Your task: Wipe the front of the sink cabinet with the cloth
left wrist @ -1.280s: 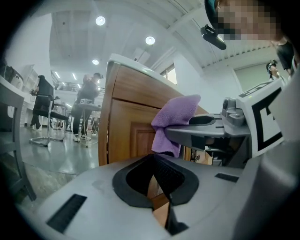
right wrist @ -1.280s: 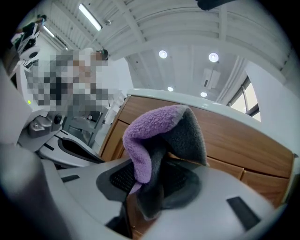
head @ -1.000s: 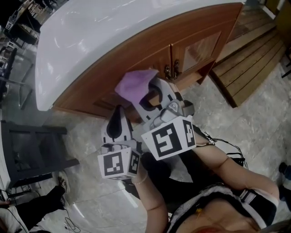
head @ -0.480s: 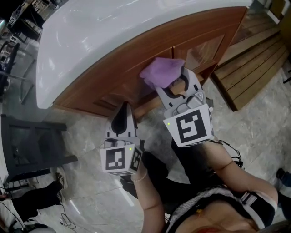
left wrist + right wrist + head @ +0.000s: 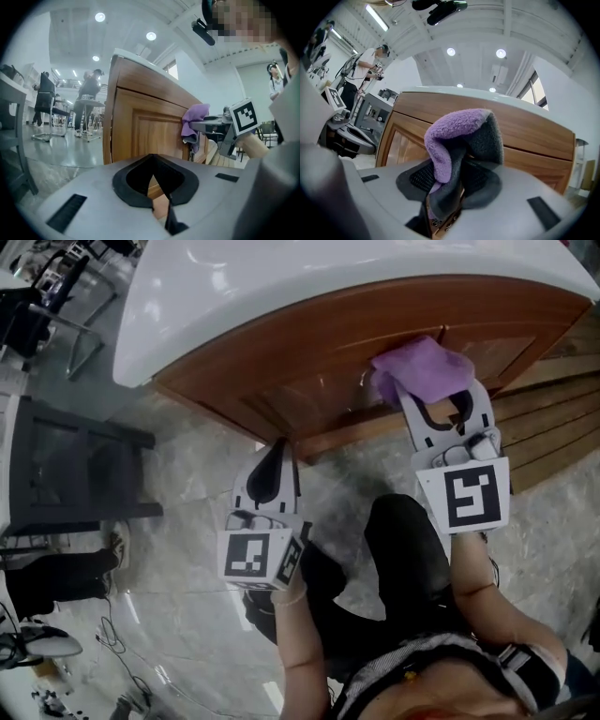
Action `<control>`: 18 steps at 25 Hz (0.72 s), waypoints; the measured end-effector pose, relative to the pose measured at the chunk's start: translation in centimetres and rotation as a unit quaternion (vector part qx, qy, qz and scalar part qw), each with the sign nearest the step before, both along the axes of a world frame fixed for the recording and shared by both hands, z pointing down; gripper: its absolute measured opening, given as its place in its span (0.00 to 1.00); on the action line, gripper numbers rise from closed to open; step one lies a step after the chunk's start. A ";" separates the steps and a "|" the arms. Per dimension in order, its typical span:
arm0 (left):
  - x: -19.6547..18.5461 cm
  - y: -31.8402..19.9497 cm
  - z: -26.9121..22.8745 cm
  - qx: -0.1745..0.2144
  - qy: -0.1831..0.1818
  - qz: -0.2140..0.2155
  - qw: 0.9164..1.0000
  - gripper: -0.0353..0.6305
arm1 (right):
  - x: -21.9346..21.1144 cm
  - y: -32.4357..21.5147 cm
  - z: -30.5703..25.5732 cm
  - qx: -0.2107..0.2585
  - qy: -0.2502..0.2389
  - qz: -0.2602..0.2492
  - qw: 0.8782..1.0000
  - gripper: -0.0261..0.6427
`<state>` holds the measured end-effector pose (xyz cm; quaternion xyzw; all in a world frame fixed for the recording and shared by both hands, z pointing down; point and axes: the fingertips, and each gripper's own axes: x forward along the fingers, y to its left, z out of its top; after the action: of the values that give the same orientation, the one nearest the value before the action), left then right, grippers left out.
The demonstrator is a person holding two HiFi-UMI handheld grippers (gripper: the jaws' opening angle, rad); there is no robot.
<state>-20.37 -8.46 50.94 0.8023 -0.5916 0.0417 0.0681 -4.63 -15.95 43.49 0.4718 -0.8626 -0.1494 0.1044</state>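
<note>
The sink cabinet (image 5: 309, 381) has a brown wooden front under a white countertop (image 5: 281, 287). My right gripper (image 5: 434, 397) is shut on a purple cloth (image 5: 420, 369) and presses it against the cabinet doors near the right end. In the right gripper view the cloth (image 5: 459, 136) is folded over between the jaws, with the wood panel (image 5: 529, 136) just behind it. My left gripper (image 5: 276, 454) hangs shut and empty below the cabinet's foot, apart from the wood. The left gripper view shows the door panel (image 5: 145, 131) and the cloth (image 5: 194, 119) from the side.
A dark chair frame (image 5: 75, 474) stands on the marble floor at the left. Wooden decking (image 5: 553, 427) lies to the cabinet's right. A person's dark-clad legs (image 5: 403, 559) are below the grippers. Several people (image 5: 89, 103) stand far off in the left gripper view.
My right gripper has slid the cloth rightward along the cabinet front, from the middle handles toward the right door. The left gripper has stayed shut, low by the cabinet's foot.
</note>
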 end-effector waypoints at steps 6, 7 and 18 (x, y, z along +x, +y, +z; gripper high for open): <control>-0.6 0.7 -0.2 0.006 -0.014 -0.013 1.000 0.05 | 0.0 0.0 -0.1 0.002 -0.007 0.004 1.000 0.31; -0.7 0.6 -0.2 0.006 -0.018 -0.016 1.000 0.05 | 0.1 0.0 -0.1 0.003 -0.006 0.006 1.000 0.31; -2.5 1.3 1.1 -0.011 0.034 -0.023 0.999 0.05 | -6.5 4.6 3.5 -0.017 0.049 -0.069 0.996 0.31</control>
<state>-22.86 -7.19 52.04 0.7887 -0.6066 0.0190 0.0980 -11.10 -11.36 47.01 0.4010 -0.8895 -0.1646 0.1444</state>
